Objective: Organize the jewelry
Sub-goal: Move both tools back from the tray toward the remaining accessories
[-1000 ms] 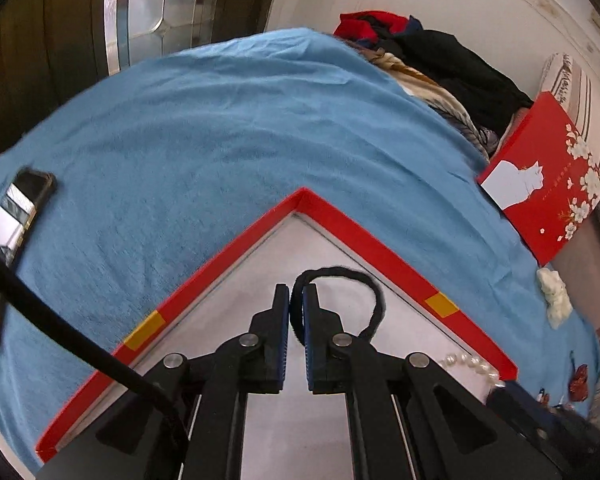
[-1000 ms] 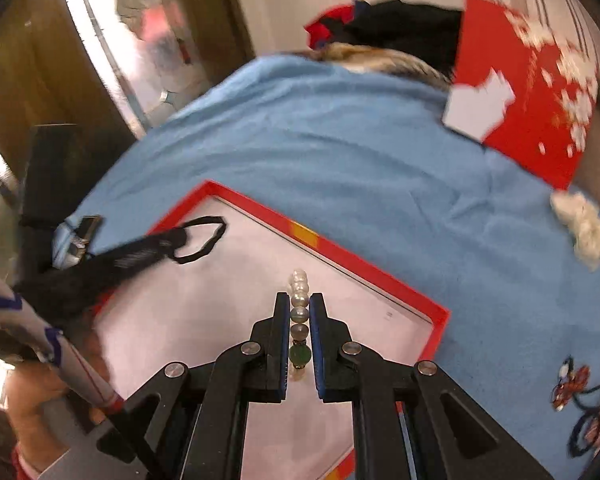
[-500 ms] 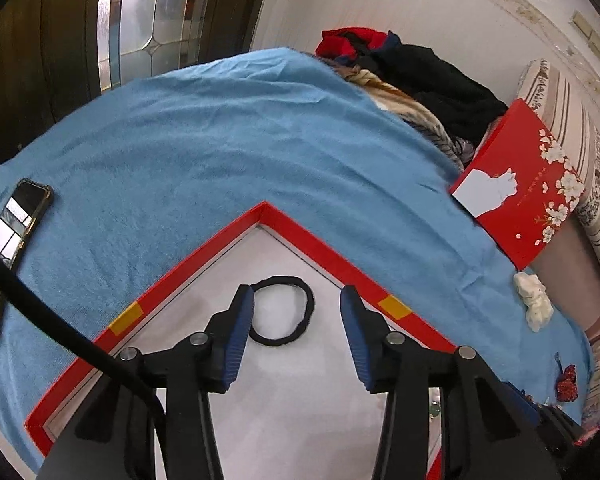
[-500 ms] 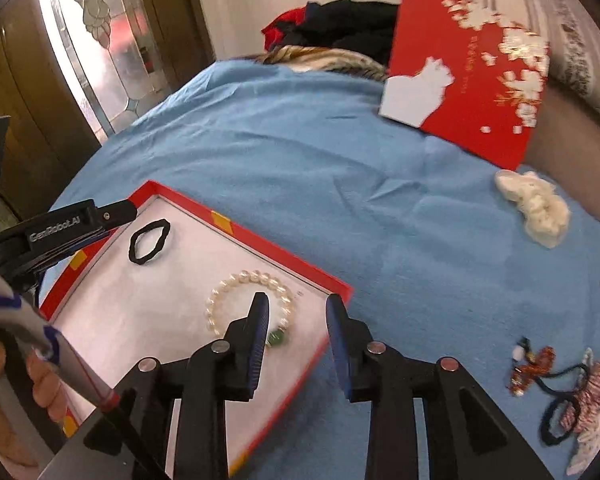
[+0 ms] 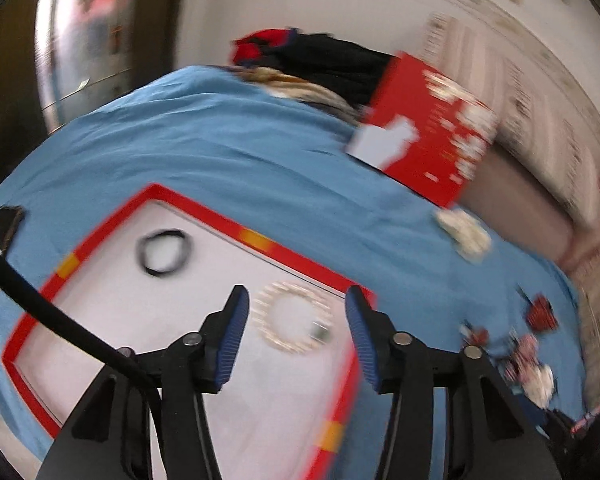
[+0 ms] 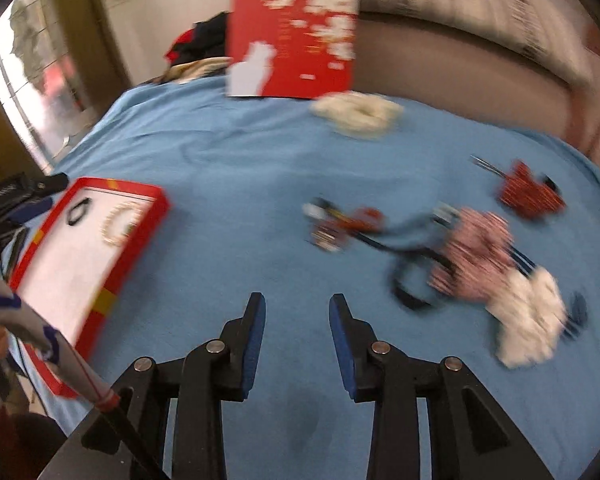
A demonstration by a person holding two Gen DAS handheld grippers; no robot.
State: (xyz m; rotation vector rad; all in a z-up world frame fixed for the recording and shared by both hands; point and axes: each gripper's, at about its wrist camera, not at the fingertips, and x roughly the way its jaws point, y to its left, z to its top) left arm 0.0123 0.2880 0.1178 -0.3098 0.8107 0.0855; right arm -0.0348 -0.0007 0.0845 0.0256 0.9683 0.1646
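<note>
left gripper (image 5: 294, 328): we see jaws opening, empty, above pearl bracelet (image 5: 292, 322)
right gripper (image 6: 297, 334): we see jaws opening, empty
tray (image 5: 260, 240): black hair tie (image 5: 164, 252)

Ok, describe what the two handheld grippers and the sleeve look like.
Both the left gripper and right gripper are black angular frames with silver rivets and ribbed blue pads. A black cable crosses the left. The sleeve is white with blue stripes.

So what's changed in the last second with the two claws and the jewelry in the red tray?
Both let go. The left claw released the black hair tie, the right claw released the pearl bracelet; both pieces now lie loose in the red tray. Both claws' jaws are opening, nothing between them, and the right has swung off over the blue cloth. The red lid hasn't moved.
</note>
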